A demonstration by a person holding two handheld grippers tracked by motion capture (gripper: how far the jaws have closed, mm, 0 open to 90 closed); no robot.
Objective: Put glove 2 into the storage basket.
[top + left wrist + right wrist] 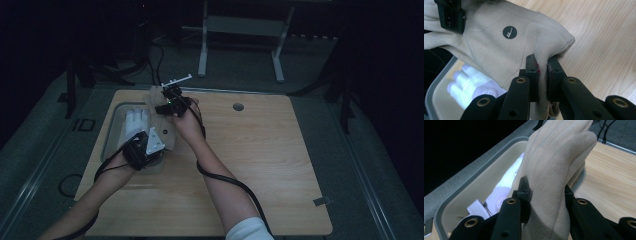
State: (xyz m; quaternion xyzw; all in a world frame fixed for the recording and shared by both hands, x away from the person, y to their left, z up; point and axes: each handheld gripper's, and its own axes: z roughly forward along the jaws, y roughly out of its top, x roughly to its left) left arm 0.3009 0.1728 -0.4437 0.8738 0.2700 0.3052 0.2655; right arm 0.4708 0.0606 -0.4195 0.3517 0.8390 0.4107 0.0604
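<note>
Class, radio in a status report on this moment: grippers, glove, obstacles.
Left gripper and right gripper both shut on the beige glove. Glove held above the tray edge. White glove lies inside. Nothing blocking.

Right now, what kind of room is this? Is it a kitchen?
Probably not a kitchen; it looks like a dim workroom or lab set up for recording. A bare wooden table stands on grey floor, cables trail behind it, and hand-held grippers hold a beige glove beside a tub of white gloves.
</note>
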